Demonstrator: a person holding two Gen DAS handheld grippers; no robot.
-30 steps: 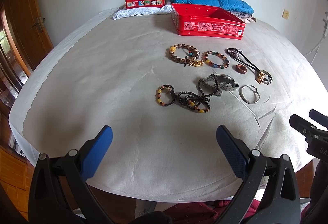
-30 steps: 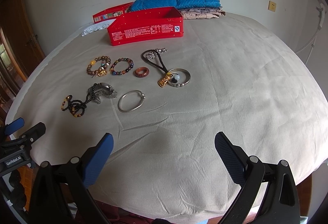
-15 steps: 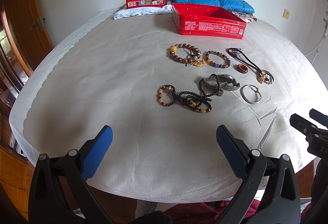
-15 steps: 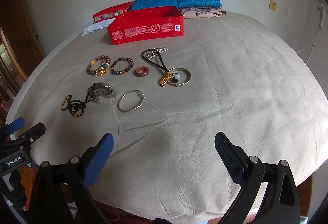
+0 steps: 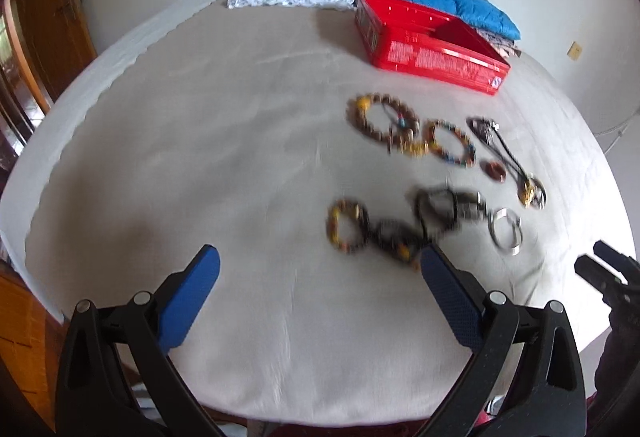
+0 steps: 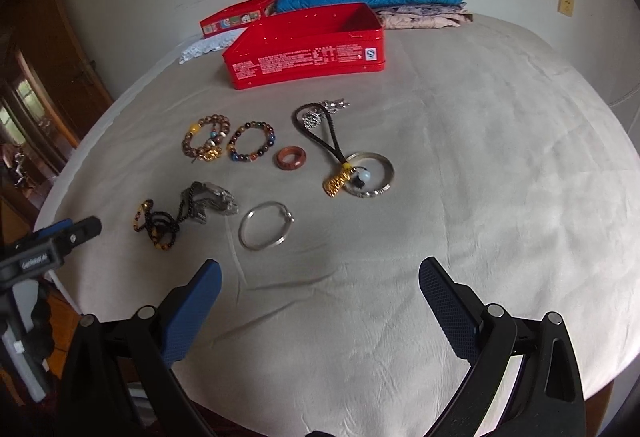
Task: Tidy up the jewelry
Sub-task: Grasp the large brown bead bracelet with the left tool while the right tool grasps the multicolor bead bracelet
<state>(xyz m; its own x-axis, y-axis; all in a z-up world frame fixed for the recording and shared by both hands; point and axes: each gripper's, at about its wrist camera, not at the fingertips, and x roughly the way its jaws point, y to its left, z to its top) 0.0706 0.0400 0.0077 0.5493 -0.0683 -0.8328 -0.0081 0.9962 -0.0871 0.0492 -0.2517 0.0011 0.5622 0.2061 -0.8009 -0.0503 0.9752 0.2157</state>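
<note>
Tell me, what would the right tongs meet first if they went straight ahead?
Probably bare cloth first. The right tongs, open, point between the silver bangle and the key ring; depth is unclear.

Blurred view over a cloth-covered table. Left tongs gape wide above it, holding nothing. Beaded bracelets and a silver bangle lie scattered near an open red tin.

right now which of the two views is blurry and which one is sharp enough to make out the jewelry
Left wrist view: motion-blurred, so the beaded bracelets smear and the black bead strand is hard to trace. Right wrist view: sharp, the silver bangle and the wooden ring read cleanly. Both views bow at the edges from the fisheye; the red tin shows only mild glare.
</note>
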